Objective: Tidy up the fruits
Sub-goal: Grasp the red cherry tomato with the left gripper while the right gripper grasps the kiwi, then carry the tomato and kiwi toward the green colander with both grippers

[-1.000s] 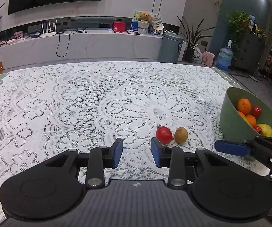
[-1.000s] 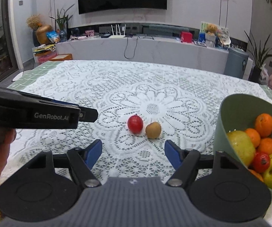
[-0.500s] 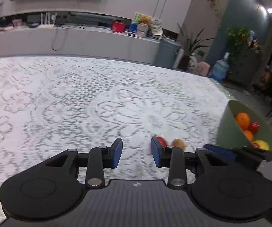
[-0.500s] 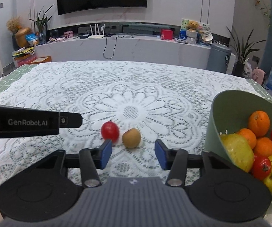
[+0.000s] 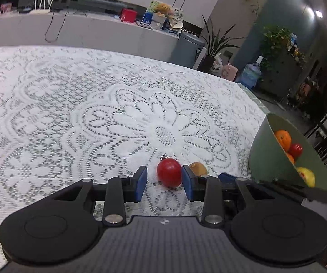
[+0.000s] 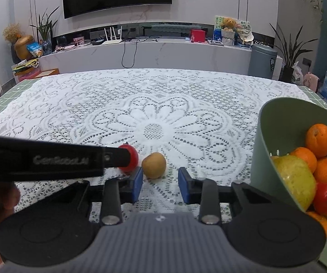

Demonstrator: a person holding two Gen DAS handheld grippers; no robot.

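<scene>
A red tomato (image 5: 169,174) and a brown kiwi (image 5: 198,168) lie side by side on the lace tablecloth. My left gripper (image 5: 164,185) is open, its fingers on either side of the tomato, the right finger almost touching it. In the right wrist view my right gripper (image 6: 160,185) is open just in front of the kiwi (image 6: 154,165), with the tomato (image 6: 132,157) partly hidden behind the left gripper's body (image 6: 49,160). A green bowl (image 6: 275,141) at the right holds oranges, tomatoes and yellow-green apples.
The green bowl (image 5: 268,157) stands tilted near the table's right edge. The lace tablecloth (image 6: 154,104) covers the table. Beyond the far edge are a white counter (image 6: 163,52), a grey bin (image 6: 262,61) and plants.
Both grippers have moved forward to the fruit. My left gripper now straddles the tomato. My right gripper has narrowed and lined up with the kiwi.
</scene>
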